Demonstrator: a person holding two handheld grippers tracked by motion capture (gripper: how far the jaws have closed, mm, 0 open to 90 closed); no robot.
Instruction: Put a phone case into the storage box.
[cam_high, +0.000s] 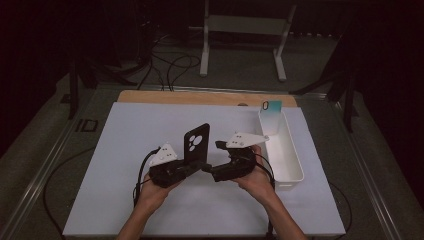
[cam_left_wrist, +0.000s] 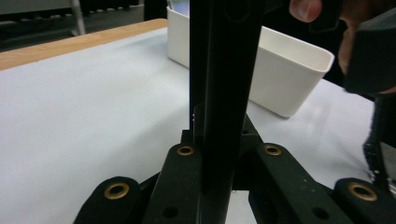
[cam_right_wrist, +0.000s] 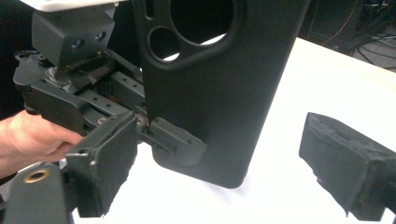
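Handover step: left gripper (cam_high: 200, 165) clenched on black phone case (cam_high: 196, 144), held upright. Right gripper (cam_right_wrist: 219, 172) released, jaws wide. Next likely: carry case toward white bin (cam_high: 295, 165) at 3 o'clock.

A white table top (cam_high: 125, 190) with a wooden far edge (cam_high: 200, 97) sits on a grey floor (cam_high: 45, 140). Beyond it stands a white metal stand (cam_high: 245, 30), with black cables (cam_high: 170, 65) trailing near its foot. The surroundings are dark, and light falls on the table.
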